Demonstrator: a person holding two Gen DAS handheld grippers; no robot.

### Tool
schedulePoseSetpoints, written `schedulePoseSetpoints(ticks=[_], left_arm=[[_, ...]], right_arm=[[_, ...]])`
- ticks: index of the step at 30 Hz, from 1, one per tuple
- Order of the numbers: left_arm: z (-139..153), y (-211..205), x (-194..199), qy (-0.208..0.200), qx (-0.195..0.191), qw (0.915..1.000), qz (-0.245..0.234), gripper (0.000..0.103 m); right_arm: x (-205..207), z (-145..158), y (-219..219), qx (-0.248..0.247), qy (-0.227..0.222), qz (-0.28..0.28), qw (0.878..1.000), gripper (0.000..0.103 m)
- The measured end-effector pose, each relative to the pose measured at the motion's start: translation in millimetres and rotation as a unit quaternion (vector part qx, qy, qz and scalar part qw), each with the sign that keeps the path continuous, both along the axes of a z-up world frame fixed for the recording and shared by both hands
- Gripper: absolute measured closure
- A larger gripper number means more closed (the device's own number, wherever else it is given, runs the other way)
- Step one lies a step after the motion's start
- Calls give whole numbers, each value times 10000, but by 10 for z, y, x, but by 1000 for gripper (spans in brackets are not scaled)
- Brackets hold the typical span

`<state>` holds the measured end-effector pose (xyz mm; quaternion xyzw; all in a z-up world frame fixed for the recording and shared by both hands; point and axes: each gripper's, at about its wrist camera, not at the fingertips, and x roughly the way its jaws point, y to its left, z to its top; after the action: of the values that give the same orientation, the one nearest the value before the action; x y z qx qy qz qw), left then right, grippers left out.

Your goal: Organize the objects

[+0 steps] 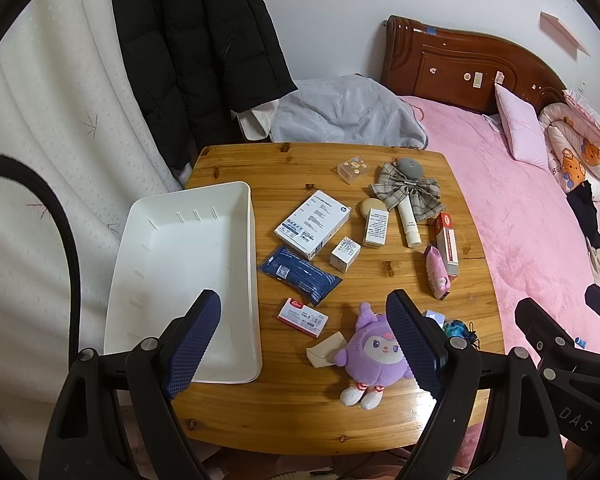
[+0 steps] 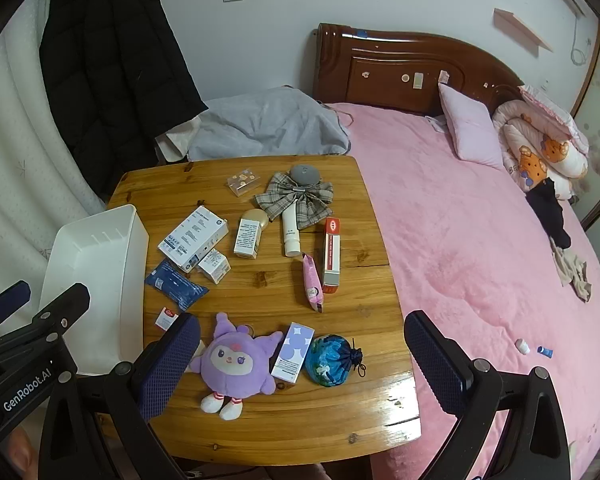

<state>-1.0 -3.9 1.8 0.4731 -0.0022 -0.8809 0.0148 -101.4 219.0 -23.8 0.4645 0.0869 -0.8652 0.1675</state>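
A wooden table (image 1: pixel 284 412) carries a white plastic bin (image 1: pixel 188 264) on its left and several small items to the right. Among them are a white box (image 1: pixel 313 224), a dark blue pack (image 1: pixel 300 274), a red-and-white box (image 1: pixel 303 317) and a purple plush toy (image 1: pixel 370 354). My left gripper (image 1: pixel 304 344) hovers open above the table's near side, nothing between its fingers. In the right wrist view my right gripper (image 2: pixel 300 364) also hangs open above the plush toy (image 2: pixel 236 364), a lilac box (image 2: pixel 293 352) and a blue drawstring pouch (image 2: pixel 331 360).
A plaid bow with a white tube (image 2: pixel 294 204), a red-and-white long box (image 2: pixel 332 254), a pink packet (image 2: pixel 312 282) and a clear case (image 2: pixel 243 180) lie further back. A pink bed (image 2: pixel 480 240) borders the table on the right. A black coat (image 1: pixel 196 48) hangs behind.
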Motion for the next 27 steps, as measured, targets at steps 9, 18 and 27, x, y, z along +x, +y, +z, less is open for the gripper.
schedulePoseSetpoints(ticks=[9,18,27], left_arm=[[1,-18,3,-25,-72,10000,48,16],[-73,-25,-15,-37,-88,9999,71,16],[-71,-25,-18,-40,-110,9999,96,16]], right_arm=[[22,-5,-9,11,-7,10,10000,1],[32,-16,-55,36,4,19,10000,1],[30,-14,-60,91,17,3,10000,1]])
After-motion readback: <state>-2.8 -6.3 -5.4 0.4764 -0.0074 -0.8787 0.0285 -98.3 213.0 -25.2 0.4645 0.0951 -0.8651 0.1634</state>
